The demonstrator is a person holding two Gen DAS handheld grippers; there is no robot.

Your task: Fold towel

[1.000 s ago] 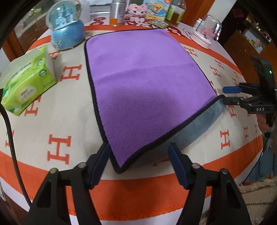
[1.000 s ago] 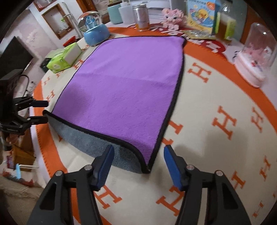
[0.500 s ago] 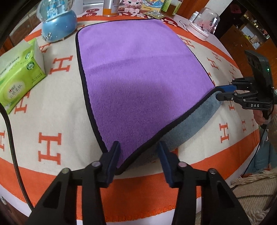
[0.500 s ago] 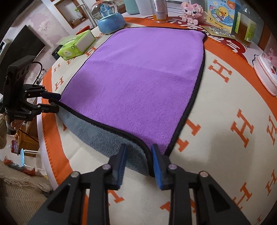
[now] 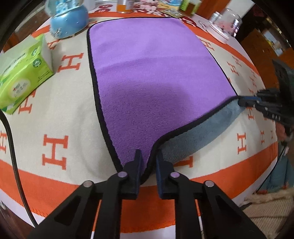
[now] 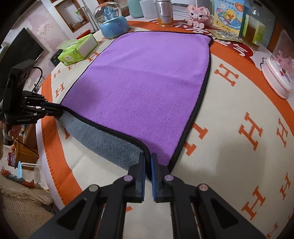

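A purple towel [image 5: 156, 77] with black trim and a grey underside lies spread on the round table; it also shows in the right wrist view [image 6: 147, 82]. My left gripper [image 5: 148, 156] is shut on the towel's near left corner. My right gripper [image 6: 148, 158] is shut on the near right corner. Both corners are raised a little, so the grey underside [image 6: 102, 136] shows along the near edge. Each gripper appears in the other's view, the right one [image 5: 248, 102] and the left one [image 6: 53, 108], pinching its corner.
The tablecloth [image 5: 55, 110] is cream with orange H marks and an orange border. A green tissue box [image 5: 22, 77] and a blue snow globe [image 5: 68, 18] stand at the left. A pink dome [image 6: 281, 68], bottles and a can [image 6: 164, 12] line the far and right sides.
Both grippers have closed from open onto the towel's near corners and lifted them slightly. The near edge now curls up, showing more grey underside.
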